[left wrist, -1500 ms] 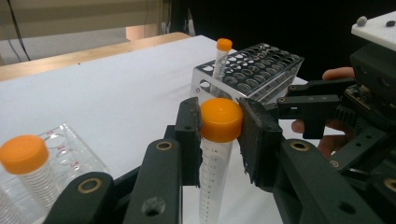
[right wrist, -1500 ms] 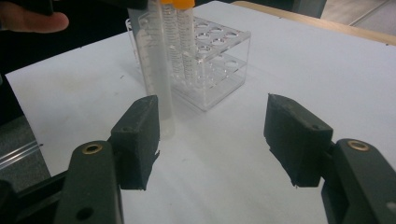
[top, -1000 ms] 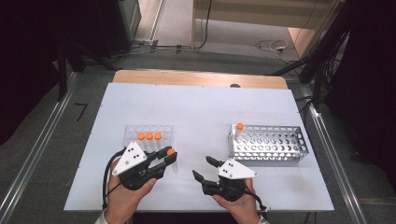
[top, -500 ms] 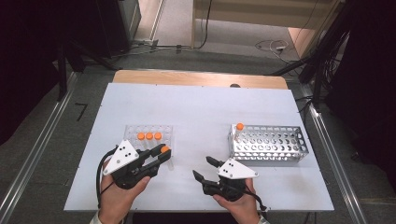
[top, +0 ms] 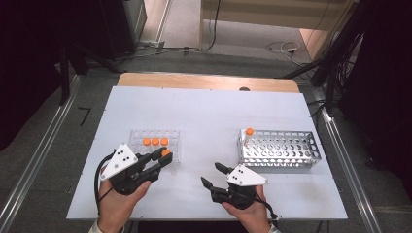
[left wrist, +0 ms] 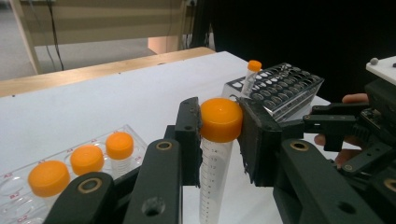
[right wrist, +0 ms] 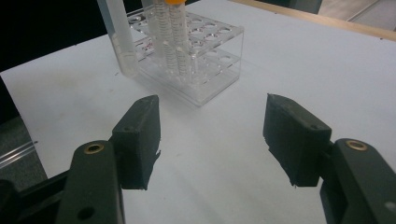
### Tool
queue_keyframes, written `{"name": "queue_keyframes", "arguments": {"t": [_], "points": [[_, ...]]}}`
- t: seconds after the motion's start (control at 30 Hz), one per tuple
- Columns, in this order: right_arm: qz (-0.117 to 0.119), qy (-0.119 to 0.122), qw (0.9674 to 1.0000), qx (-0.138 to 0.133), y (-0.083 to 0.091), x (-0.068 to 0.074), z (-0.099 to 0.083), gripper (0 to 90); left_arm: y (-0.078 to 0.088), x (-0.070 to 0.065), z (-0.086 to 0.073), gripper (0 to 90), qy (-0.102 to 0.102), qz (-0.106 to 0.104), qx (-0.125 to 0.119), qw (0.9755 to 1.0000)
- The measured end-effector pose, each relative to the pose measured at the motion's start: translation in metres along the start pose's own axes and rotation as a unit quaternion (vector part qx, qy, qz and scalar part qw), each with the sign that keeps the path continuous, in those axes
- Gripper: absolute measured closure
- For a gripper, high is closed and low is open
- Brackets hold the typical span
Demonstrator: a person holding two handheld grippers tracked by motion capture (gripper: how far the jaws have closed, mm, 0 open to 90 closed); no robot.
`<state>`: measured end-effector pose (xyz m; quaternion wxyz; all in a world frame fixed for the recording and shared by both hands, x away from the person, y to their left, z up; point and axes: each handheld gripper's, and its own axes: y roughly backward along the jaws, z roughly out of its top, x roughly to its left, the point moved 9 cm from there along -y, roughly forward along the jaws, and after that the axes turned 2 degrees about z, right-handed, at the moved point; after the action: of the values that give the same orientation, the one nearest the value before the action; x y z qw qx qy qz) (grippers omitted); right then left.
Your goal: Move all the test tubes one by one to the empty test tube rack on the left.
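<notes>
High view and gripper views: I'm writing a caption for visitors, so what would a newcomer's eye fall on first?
The orange-capped clear plastic tube, clamped upright in the left gripper at the clear plastic rack with three more orange caps. Next, the perforated metal rack at right, holding one tube in its near-left corner. The right gripper rests open, empty.

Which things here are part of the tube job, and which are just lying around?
Part of the job:
- left tool, shut on the orange-capped tube
- clear rack with three capped tubes
- metal rack with one tube
- right tool, open

Just lying about:
- cables on the floor
</notes>
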<state>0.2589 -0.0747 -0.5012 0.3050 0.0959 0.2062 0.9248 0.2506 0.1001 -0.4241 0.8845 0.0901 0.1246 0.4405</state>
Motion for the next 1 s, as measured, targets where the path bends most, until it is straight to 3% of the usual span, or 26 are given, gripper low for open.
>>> {"name": "queue_keyframes", "arguments": {"t": [1.0], "points": [[-0.001, 0.0, 1.0, 0.003, -0.001, 0.0, -0.002, 35.6, 0.007, 0.023, 0.0, 70.5, 0.011, 0.025, 0.002, 0.9996]]}}
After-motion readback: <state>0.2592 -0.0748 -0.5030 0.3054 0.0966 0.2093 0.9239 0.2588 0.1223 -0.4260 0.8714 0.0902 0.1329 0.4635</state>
